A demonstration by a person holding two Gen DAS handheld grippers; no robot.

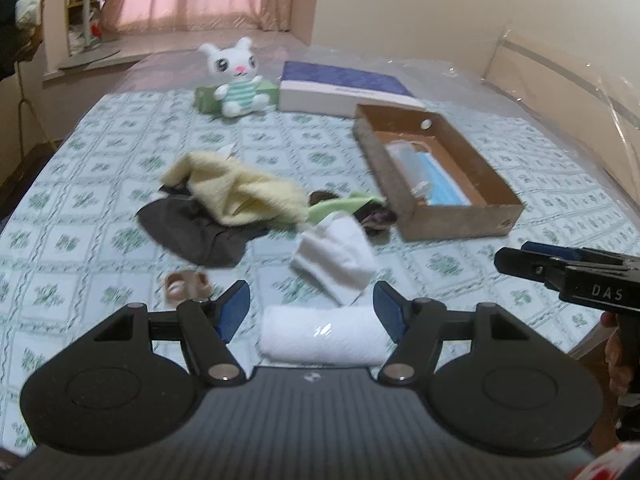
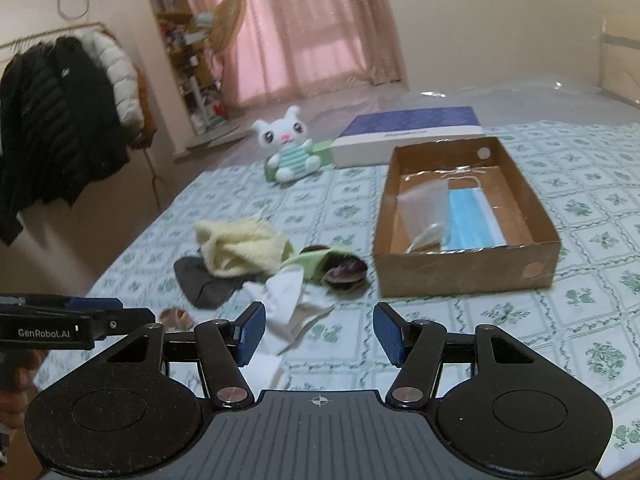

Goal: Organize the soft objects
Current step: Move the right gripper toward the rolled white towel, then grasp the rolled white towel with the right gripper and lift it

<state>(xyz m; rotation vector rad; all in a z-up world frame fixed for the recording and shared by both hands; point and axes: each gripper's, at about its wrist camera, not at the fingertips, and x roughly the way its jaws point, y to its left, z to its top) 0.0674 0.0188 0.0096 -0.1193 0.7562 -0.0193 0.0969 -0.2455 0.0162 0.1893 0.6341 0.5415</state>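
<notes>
My left gripper [image 1: 313,314] stands open low over the bed. A rolled white towel [image 1: 324,338] lies on the sheet between its fingers, and the pads do not press on it. A crumpled white cloth [image 1: 334,264] [image 2: 288,314] lies just ahead, beside the left finger of my open right gripper [image 2: 320,332]. Beyond it is a heap: a yellow towel [image 1: 236,192] [image 2: 240,246], a dark grey cloth [image 1: 192,228], a green cloth [image 1: 340,208] and a dark brown item [image 2: 344,272]. An open cardboard box [image 1: 460,222] [image 2: 460,276] holds blue face masks [image 2: 472,224].
A white plush bunny [image 1: 236,80] leans on a green box [image 1: 204,98] at the far end, beside a blue and white flat box [image 1: 344,88]. A small beige item [image 1: 186,284] lies near my left fingers. Coats [image 2: 60,120] hang past the bed's left edge.
</notes>
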